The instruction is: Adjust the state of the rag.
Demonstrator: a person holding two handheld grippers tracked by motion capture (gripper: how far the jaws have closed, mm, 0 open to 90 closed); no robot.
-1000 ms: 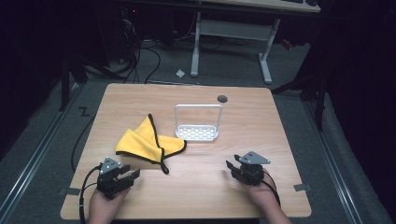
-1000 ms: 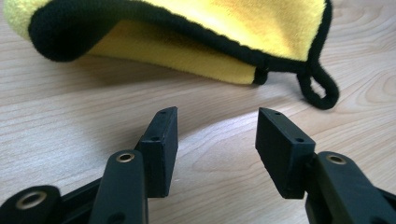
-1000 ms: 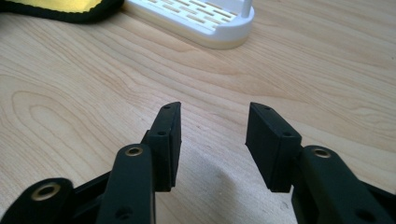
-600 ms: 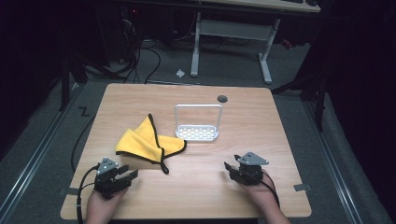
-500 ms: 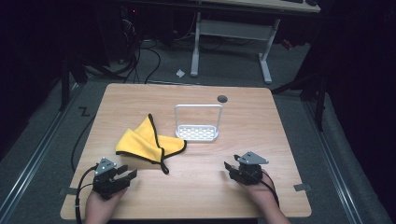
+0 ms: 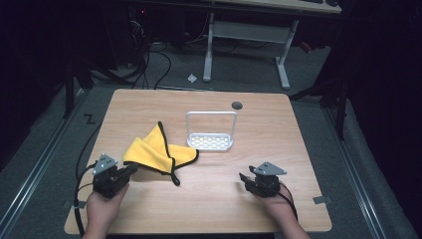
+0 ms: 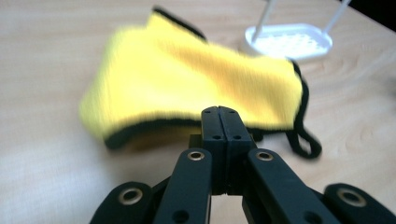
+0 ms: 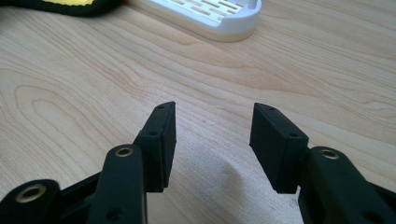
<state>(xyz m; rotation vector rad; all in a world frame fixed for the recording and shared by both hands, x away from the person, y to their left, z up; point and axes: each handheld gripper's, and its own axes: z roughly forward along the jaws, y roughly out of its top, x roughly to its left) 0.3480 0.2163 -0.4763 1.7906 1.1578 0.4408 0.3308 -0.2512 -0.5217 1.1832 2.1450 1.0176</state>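
The left gripper (image 7: 219,112) has just closed; its jaws are clenched on the near edge of the yellow cloth (image 6: 157,149). The right gripper (image 8: 212,140) rests released above the bare table (image 6: 219,199). Behind the cloth stands a white rack (image 6: 211,141).

We find no text, label, brand, number or sign that can be read in any of the views — nothing legible anywhere.
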